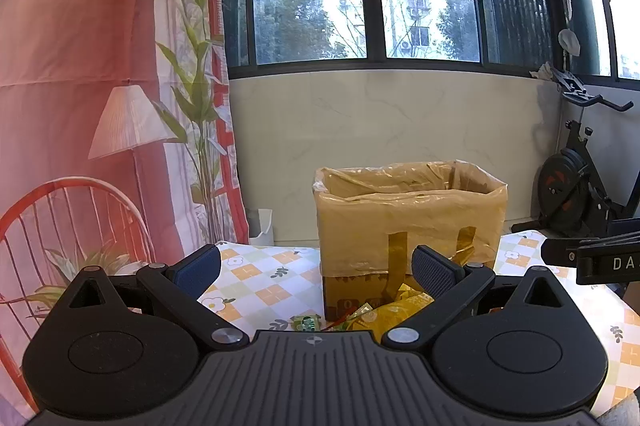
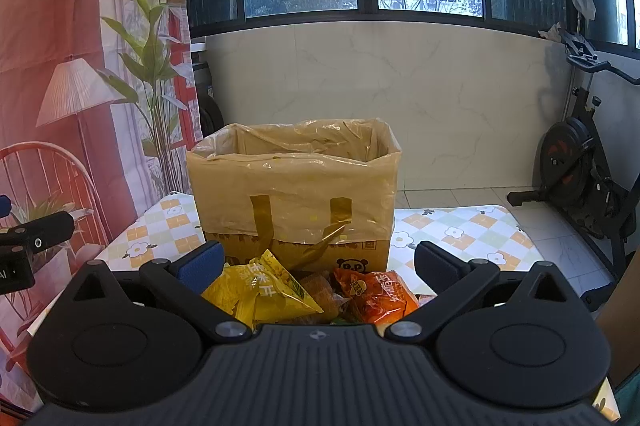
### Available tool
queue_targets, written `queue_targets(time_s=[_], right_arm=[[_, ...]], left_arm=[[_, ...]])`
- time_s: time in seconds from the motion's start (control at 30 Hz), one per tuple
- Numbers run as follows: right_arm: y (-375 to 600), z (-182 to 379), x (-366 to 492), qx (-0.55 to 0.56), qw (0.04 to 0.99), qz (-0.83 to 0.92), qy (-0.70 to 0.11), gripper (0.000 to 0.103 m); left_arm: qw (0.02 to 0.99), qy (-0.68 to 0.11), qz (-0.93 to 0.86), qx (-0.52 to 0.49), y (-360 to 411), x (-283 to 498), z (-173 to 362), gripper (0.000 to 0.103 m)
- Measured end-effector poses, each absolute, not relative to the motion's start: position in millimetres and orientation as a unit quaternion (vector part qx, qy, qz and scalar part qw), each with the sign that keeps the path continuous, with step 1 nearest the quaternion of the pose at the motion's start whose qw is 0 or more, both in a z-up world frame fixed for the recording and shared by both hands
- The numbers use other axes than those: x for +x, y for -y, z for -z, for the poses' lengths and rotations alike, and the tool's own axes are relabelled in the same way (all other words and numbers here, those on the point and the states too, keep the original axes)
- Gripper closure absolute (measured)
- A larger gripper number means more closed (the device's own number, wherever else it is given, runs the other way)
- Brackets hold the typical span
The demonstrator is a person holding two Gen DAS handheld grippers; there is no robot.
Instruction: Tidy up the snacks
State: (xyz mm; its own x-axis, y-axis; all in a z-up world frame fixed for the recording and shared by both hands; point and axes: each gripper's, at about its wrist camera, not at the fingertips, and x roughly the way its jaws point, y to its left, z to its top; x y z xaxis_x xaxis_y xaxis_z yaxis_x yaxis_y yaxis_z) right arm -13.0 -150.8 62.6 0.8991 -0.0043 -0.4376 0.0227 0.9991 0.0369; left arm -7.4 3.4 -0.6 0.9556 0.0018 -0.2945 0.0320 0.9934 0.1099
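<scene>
Both tongs, left gripper (image 1: 316,270) and right gripper (image 2: 319,263), gape empty; snacks (image 2: 280,292) lie unpacked at six o'clock of the box (image 2: 294,186).

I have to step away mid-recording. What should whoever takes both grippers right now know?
Left gripper: open, empty. Right gripper: open, empty, above the snack pile.
The lined box stands on the checked tablecloth; its inside is not visible.
The yellow packet, the orange packet and a small green candy lie loose in front of the box.
Nothing is picked up yet; all visible snacks remain.
</scene>
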Motion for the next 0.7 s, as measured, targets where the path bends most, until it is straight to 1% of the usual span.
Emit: queue_targets(time_s=[0.7], right_arm=[[148.8, -62.6, -13.2, 0.02, 0.974, 0.007, -0.225, 0.0]], left_arm=[[0.987, -0.151, 0.009, 0.057, -1.3, -7.1, 2.7, 0.001]])
